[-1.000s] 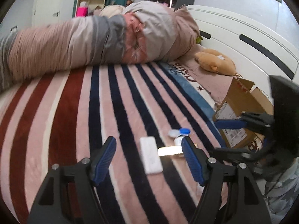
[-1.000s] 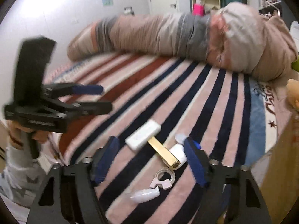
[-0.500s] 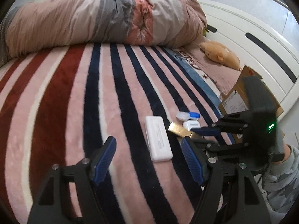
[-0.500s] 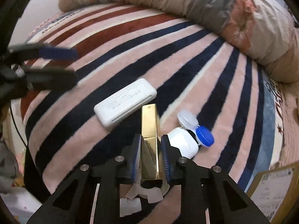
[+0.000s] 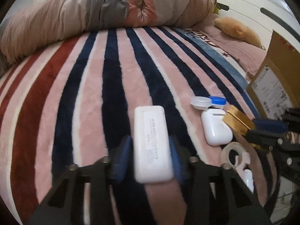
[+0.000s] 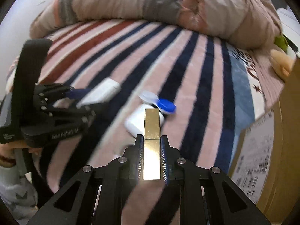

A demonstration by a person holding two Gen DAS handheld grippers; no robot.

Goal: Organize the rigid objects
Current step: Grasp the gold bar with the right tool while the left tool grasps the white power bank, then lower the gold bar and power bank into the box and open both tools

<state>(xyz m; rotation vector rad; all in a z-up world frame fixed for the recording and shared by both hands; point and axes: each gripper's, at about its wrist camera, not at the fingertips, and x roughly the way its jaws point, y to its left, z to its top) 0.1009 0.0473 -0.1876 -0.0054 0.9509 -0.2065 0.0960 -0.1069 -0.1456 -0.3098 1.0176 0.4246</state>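
A: The cardboard box [image 5: 270, 86] stands at the far right of the bed [image 5: 93, 86]. The white power bank [image 5: 151, 142] lies near, between the closing jaws of the left gripper [image 5: 150, 161]; the pads flank its long sides, contact unclear.

B: It looks rigid and smooth, probably the heaviest piece (a mid-body hold seems wise).

A: Right of it sits the white earbud case [image 5: 215, 127], glossy and likely slippery.

B: The right gripper [image 6: 151, 157] is clamped on the gold bar [image 6: 151, 131], stiff and slick. Smallest, farther back, is the blue-and-clear lens case [image 5: 208, 102], surely light.
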